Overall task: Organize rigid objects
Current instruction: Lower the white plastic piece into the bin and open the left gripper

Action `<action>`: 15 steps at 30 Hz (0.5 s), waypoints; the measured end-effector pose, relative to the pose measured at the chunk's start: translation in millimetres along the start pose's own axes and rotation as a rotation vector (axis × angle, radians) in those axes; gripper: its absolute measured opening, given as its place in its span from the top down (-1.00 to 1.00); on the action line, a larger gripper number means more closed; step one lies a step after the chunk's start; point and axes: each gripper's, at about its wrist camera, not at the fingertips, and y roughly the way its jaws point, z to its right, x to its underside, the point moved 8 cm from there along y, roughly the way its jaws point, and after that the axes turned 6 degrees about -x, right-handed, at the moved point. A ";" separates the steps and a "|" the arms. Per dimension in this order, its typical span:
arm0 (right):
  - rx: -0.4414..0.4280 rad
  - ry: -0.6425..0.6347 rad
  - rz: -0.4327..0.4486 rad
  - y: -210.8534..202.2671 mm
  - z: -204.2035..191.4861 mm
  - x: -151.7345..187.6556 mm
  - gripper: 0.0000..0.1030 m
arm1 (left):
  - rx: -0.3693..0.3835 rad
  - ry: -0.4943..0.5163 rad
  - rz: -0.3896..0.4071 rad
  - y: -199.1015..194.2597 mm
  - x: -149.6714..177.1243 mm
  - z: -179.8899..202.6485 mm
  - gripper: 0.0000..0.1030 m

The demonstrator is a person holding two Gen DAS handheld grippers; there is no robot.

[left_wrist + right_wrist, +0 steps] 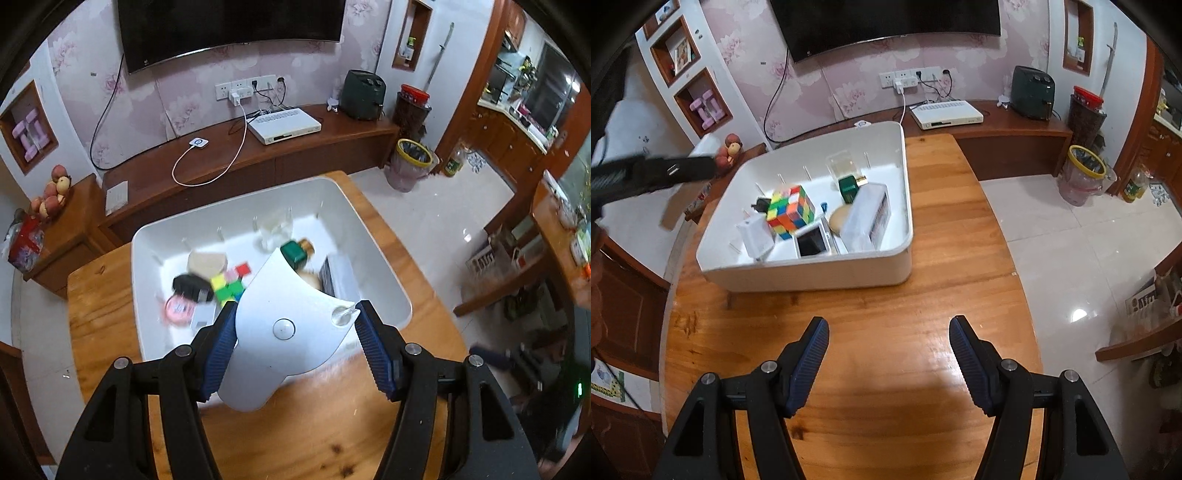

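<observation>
My left gripper (295, 314) is shut on a flat white curved plastic piece (284, 325) and holds it above the near edge of a white bin (376, 243). The bin (903, 177) sits on a wooden table and holds a Rubik's cube (790, 212), a green bottle (849, 188), a white box (868, 218), a white charger (755, 236), a small framed screen (812, 242) and a round tan object (840, 218). A pink round tin (179, 308) and a black object (192, 286) also lie in it. My right gripper (888, 332) is open and empty over the table, short of the bin.
The wooden table (942, 295) extends in front of and to the right of the bin. Behind stand a TV cabinet (258, 147) with a white set-top box (284, 125) and a bin with a yellow rim (410, 162) on the tiled floor.
</observation>
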 end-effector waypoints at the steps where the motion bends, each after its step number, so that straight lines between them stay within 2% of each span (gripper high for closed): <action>1: -0.004 0.004 0.004 0.5 -1.2 -3.0 -0.33 | 0.006 -0.004 -0.004 8.8 -5.9 -0.1 -0.30; 6: -0.020 0.022 0.005 7.1 -6.6 -12.2 -0.33 | 0.054 -0.053 -0.077 74.9 -27.2 -3.9 -0.30; 11: -0.010 0.035 -0.017 15.0 -5.0 -8.0 -0.33 | -0.008 -0.030 -0.168 133.1 -27.7 -5.4 -0.30; 15: 0.002 0.055 -0.033 17.6 0.4 -2.8 -0.33 | -0.042 -0.030 -0.212 156.0 -26.1 -6.0 -0.30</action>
